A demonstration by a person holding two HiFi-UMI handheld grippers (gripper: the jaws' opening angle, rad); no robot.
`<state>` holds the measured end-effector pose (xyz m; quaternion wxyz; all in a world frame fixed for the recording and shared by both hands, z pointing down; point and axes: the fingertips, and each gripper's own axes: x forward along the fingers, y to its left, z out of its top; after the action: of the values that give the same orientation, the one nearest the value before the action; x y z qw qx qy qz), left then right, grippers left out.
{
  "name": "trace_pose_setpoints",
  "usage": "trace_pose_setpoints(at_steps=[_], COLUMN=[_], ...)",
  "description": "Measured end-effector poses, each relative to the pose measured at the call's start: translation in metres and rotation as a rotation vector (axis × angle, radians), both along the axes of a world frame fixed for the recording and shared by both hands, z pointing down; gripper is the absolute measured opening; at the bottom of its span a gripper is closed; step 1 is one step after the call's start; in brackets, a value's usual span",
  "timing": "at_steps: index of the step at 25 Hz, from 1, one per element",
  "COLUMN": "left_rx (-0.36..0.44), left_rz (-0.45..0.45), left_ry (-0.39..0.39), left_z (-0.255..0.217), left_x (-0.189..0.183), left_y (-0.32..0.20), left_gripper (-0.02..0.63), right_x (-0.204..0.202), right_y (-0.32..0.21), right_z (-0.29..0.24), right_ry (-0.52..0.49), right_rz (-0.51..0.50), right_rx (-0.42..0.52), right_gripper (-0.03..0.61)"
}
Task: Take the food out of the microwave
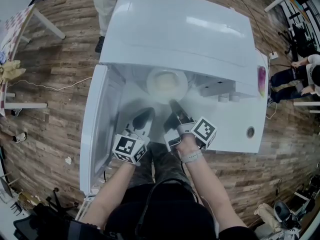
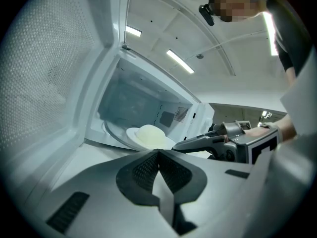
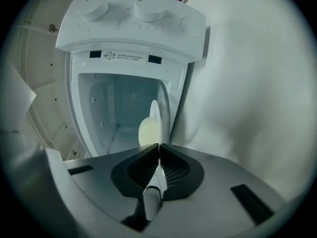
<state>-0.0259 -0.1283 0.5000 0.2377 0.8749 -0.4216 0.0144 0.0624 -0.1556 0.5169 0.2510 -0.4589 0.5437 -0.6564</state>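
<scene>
The food (image 1: 167, 80), a pale dome, sits on a plate (image 1: 149, 84) inside the microwave (image 1: 175, 29), towards the front of the cavity. The door (image 1: 97, 119) stands swung fully open on the left, so the opening step looks done. The lift itself has not begun: the plate rests where it was heated, and nothing grips it. What is left, by this reading, is to take hold of the plate, draw it out through the opening and set it down somewhere outside.

The right gripper (image 3: 158, 150) is turned on its side, with its jaws pressed together and nothing between them. Its tips lie right at the plate's near rim, and whether they touch it cannot be told. The left gripper (image 2: 158, 155) is likewise closed and empty, held just in front of the opening, short of the plate.
</scene>
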Motion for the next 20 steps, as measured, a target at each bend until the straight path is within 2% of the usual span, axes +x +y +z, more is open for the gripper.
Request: trace_pose_setpoints(at_steps=[4, 9, 11, 12, 19, 20], left_rx=[0.002, 0.003, 0.004, 0.004, -0.002, -0.003], left_rz=[-0.003, -0.006, -0.006, -0.006, -0.004, -0.004], left_ry=[0.000, 0.003, 0.004, 0.005, 0.005, 0.005], left_z=[-0.001, -0.001, -0.002, -0.002, -0.001, -0.001], left_x=[-0.002, -0.004, -0.004, -0.003, -0.004, -0.004], left_y=[0.000, 0.001, 0.001, 0.002, 0.005, 0.006], left_gripper=[0.009, 0.009, 0.009, 0.009, 0.009, 0.009], right_x=[-0.001, 0.002, 0.004, 0.005, 0.007, 0.007], right_y=[0.006, 0.004, 0.002, 0.001, -0.010, -0.011], right_z=[0.001, 0.001, 0.002, 0.003, 0.019, 0.018], right_ry=[-0.014, 0.035, 0.034, 0.028, 0.035, 0.038], right_rz=[0.007, 0.007, 0.020, 0.024, 0.031, 0.025], right_rx=[-0.009, 0.004, -0.006, -0.012, -0.091, -0.095], right_gripper=[0.029, 0.034, 0.116, 0.126, 0.126, 0.109])
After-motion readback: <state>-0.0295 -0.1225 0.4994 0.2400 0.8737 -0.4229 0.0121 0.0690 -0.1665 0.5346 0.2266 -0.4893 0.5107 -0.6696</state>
